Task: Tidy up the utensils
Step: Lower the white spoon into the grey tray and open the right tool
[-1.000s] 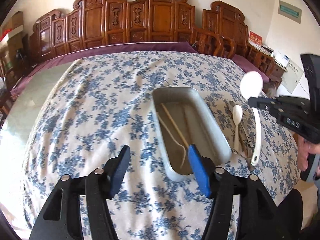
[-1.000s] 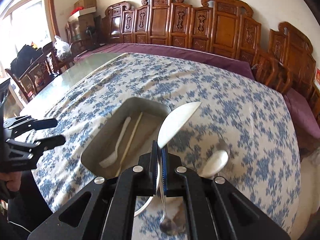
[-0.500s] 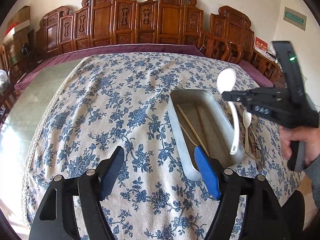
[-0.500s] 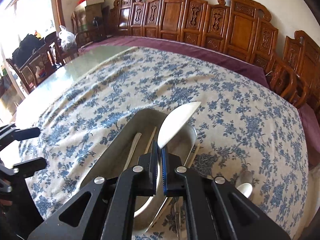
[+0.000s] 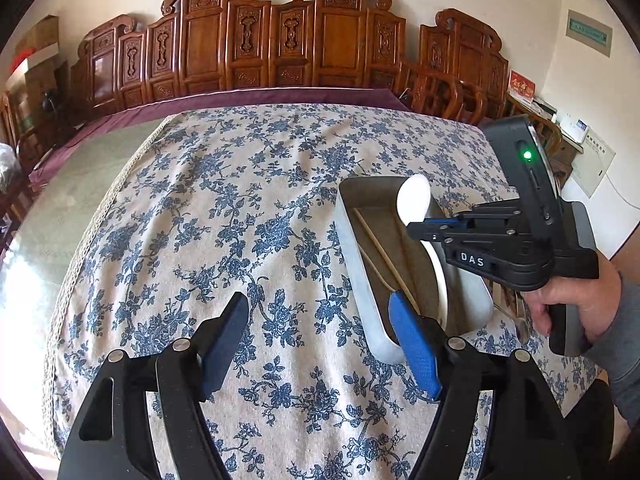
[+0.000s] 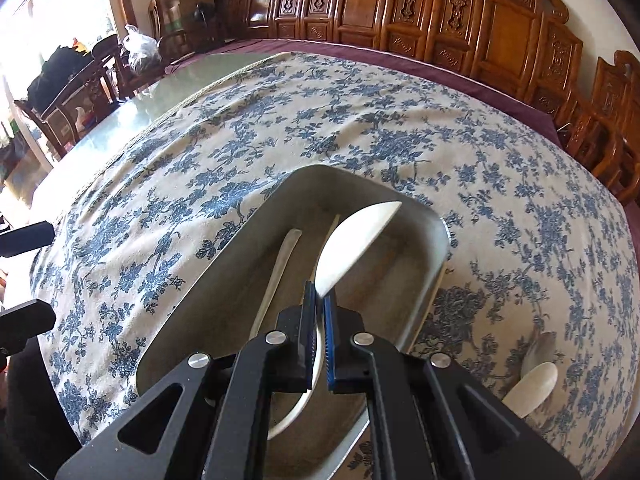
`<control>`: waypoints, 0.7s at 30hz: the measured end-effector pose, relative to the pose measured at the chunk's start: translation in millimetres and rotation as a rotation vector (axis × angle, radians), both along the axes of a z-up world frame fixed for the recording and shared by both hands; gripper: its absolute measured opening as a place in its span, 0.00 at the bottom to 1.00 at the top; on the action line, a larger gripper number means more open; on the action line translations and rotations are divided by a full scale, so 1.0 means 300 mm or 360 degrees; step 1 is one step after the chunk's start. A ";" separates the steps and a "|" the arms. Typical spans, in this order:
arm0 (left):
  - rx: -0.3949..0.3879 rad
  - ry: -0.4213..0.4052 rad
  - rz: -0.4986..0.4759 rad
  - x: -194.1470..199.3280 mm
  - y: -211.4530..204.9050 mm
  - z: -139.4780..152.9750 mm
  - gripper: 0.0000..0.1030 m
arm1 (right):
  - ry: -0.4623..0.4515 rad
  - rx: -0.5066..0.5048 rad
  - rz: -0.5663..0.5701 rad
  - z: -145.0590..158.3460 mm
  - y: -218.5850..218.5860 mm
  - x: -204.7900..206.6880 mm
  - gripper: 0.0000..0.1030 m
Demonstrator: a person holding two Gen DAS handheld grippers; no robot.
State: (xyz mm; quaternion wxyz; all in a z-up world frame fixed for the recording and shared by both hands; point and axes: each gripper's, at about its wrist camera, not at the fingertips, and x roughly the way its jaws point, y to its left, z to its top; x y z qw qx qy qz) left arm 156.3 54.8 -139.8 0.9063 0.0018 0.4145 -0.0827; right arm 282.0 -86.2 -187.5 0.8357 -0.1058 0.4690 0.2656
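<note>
Landmark: the metal tray [image 6: 236, 264] on the cloth-covered surface [image 6: 360, 128]. A second ago our right tongs [image 6: 319, 312] hang off the tray's right side, over the loose utensils; now they sit above the tray's interior and lower, clamped tight on the neck of a white ladle-type spoon [image 6: 352, 236]. Its bowl rides above the tray's far half and its handle curves down toward the tray floor near the near end; contact with the floor we cannot confirm. Inside the tray already: a white spoon [image 6: 280, 264] along the left half and a wooden chopstick [image 5: 380, 252] beside it. Outside the tray, to its right: another white spoon [image 6: 532, 388] with a metal utensil just behind it, partly hidden. Our left tongs [image 5: 320, 344] hover at the tray's near-left corner, jaws having just been opening, now wide apart with only cloth between them. Reading: the transfer is in its lowering stage, release not yet made. Judgement: letting go from here should drop the spoon in cleanly, though the long handle may clatter against the pieces already inside. At least two items outside the tray remain.
</note>
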 end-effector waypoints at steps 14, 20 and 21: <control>0.0029 -0.0004 -0.0028 0.003 -0.047 -0.002 0.68 | -0.0105 0.0239 -0.0075 0.146 -0.153 -0.048 0.25; 0.0032 -0.0010 -0.0068 0.005 -0.090 -0.001 0.68 | -0.0067 0.0226 -0.0220 0.118 -0.307 -0.009 0.25; 0.0031 -0.0010 -0.0073 0.007 -0.096 -0.002 0.68 | -0.0043 0.0223 -0.0243 0.099 -0.326 0.005 0.25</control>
